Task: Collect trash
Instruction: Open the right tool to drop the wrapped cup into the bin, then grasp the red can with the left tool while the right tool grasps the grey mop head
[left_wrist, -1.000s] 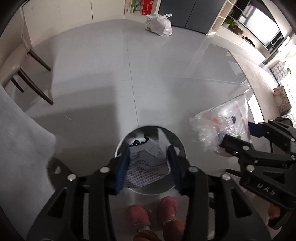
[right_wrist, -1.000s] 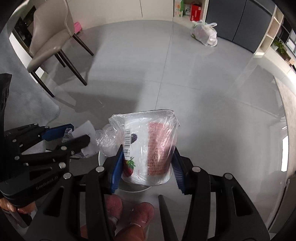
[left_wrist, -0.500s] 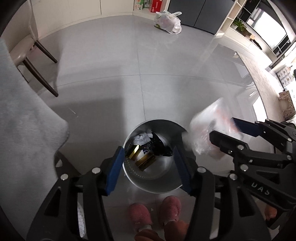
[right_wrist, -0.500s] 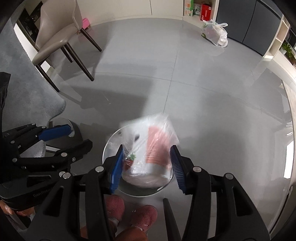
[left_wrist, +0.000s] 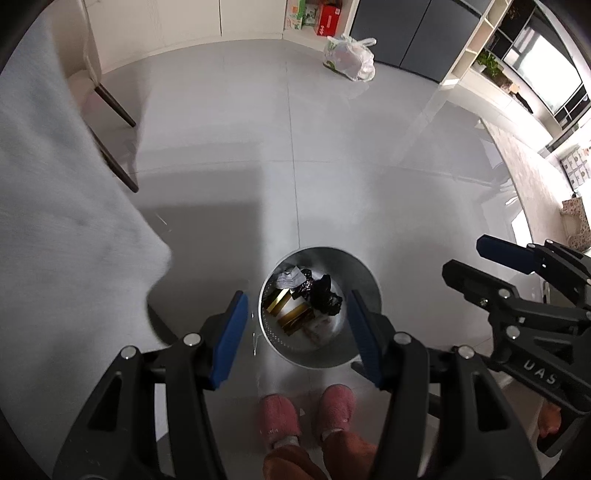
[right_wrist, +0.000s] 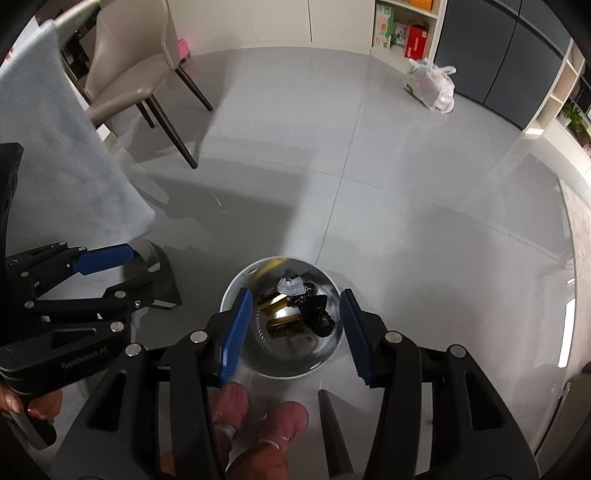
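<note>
- A beige chair (right_wrist: 133, 70) with dark slanted legs stands on the grey tiled floor (right_wrist: 406, 206), at the upper left.
- A pale blue-grey cloth (left_wrist: 55, 206) hangs along the left side, near the chair.
- A knotted white plastic bag (left_wrist: 349, 57) sits on the floor by the dark cabinet doors (left_wrist: 417, 33).
- Red and green boxes (right_wrist: 400, 35) stand on the low shelf beside those doors.
- Pink slippers (left_wrist: 306, 415) at the bottom edge.
- A potted plant (left_wrist: 487, 62) on the open shelving, far right.
</note>
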